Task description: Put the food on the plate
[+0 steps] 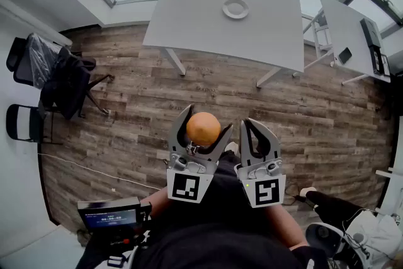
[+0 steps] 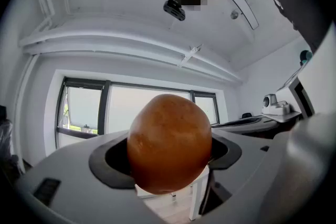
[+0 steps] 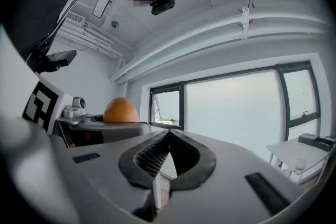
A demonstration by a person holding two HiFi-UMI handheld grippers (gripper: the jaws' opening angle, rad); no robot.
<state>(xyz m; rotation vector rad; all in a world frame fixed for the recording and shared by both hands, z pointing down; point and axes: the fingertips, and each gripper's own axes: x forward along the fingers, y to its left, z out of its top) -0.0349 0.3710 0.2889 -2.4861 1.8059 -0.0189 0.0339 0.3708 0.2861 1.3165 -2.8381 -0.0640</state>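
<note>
A round orange fruit is pinched in the left claw, level above the wooden floor. Beside it, the right claw is pressed together, empty. The plate sits well apart on the bench; a steady carry with a firm pinch seems best.

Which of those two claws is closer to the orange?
Left. The left gripper is clamped on the orange. The right gripper is shut and empty, just beside it and not touching.
</note>
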